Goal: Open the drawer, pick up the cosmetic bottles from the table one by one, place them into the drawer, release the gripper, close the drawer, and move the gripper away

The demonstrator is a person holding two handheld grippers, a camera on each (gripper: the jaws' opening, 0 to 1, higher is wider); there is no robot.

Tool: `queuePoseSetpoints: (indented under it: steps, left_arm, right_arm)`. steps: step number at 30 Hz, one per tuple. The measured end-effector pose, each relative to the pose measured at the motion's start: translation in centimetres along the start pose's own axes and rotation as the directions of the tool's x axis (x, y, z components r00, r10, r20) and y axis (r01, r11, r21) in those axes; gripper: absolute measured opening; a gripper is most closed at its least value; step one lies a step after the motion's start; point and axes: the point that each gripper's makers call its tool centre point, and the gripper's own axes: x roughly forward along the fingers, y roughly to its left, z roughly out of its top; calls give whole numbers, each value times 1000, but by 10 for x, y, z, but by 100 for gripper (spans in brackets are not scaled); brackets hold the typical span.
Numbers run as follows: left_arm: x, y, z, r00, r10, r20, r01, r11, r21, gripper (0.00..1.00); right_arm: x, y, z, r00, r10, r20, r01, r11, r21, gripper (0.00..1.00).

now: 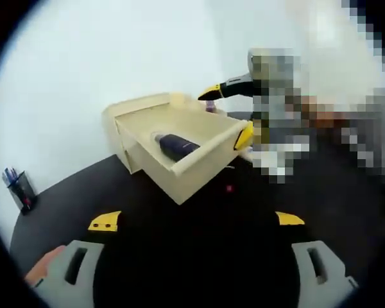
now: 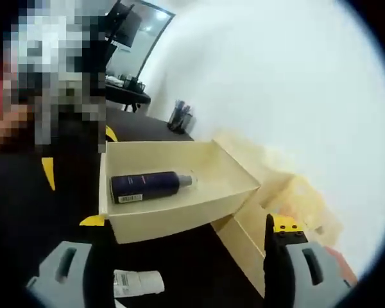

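Cream wooden drawer (image 2: 179,205) stands open with one dark blue bottle (image 2: 147,184) lying inside, a white bottle (image 2: 138,282) waits on the black worktop (image 1: 199,256) between the right tool's (image 2: 179,269) spread jaws, the left tool (image 1: 196,221) is open and empty, and a careless grab could knock that bottle rolling.

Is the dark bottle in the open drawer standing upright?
No, in the right gripper view the dark bottle lies on its side on the floor of the open drawer.

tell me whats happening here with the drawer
A person is using handheld tongs to put cosmetic bottles away. The cream drawer is pulled open on the black table, with a dark bottle lying on its side inside. Another, white-labelled bottle lies on the table below the right tongs. The left tongs are open.
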Motion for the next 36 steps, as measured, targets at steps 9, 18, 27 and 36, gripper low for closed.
queuePoseSetpoints:
  steps: [9, 18, 27, 36]
  left_arm:
    - [0, 0, 0, 1000, 1, -2, -1, 1000, 3, 87]
    - [-1, 6, -1, 1000, 3, -8, -3, 1000, 8, 87]
    - [-1, 6, 0, 1000, 1, -8, -1, 1000, 9, 87]
    - [-1, 7, 0, 1000, 4, -10, -3, 1000, 10, 86]
  right_arm:
    - [0, -15, 7, 1000, -15, 22, 14, 999, 47, 92]
    - [4, -30, 8, 999, -33, 32, 30, 994, 102, 91]
    - [10, -39, 8, 998, -57, 37, 52, 990, 134, 90]
    - [19, -63, 3, 995, -96, 34, 90, 982, 165, 86]
